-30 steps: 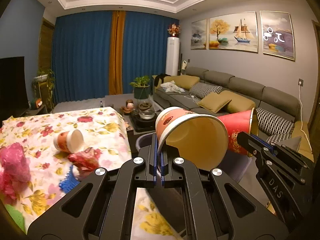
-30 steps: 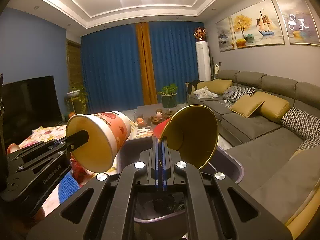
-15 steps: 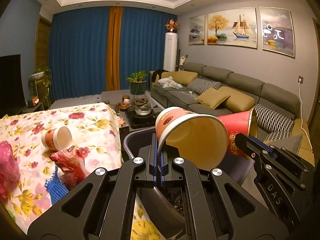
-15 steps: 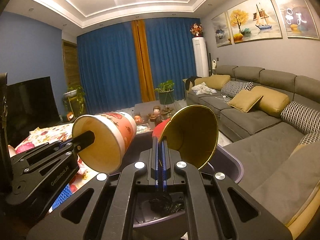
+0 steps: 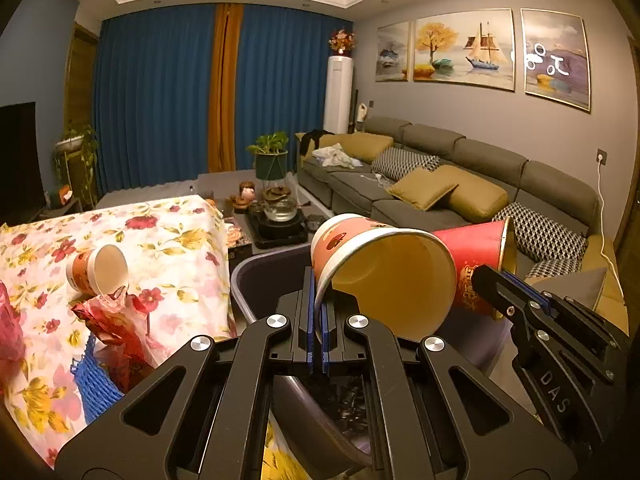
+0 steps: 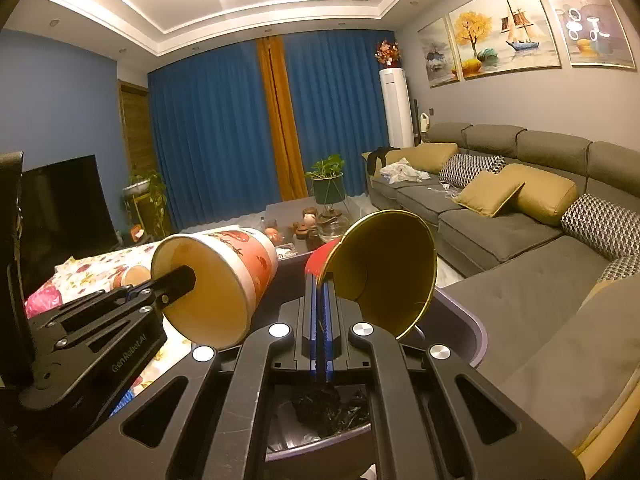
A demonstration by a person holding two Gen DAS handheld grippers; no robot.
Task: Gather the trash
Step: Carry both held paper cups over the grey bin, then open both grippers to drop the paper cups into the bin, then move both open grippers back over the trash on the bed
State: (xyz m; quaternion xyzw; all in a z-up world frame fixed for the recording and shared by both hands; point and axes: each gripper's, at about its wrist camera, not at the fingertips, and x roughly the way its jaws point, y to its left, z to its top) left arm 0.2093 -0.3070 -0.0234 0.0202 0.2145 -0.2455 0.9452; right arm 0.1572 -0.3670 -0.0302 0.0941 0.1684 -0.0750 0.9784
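Left tool shifted from counter toward trash bin; bin rim now beneath it. Left tool clamped on orange paper cup rim, right tool clamped on red gold-lined cup. Both cups lie sideways above bin, mouths toward cameras; release drops them in.

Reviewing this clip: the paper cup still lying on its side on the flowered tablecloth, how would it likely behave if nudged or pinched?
The paper cup lies on its side, so a nudge would probably roll it in a curve. It looks empty and thin-walled, so likely very light. A hard pinch at the rim might crumple it.
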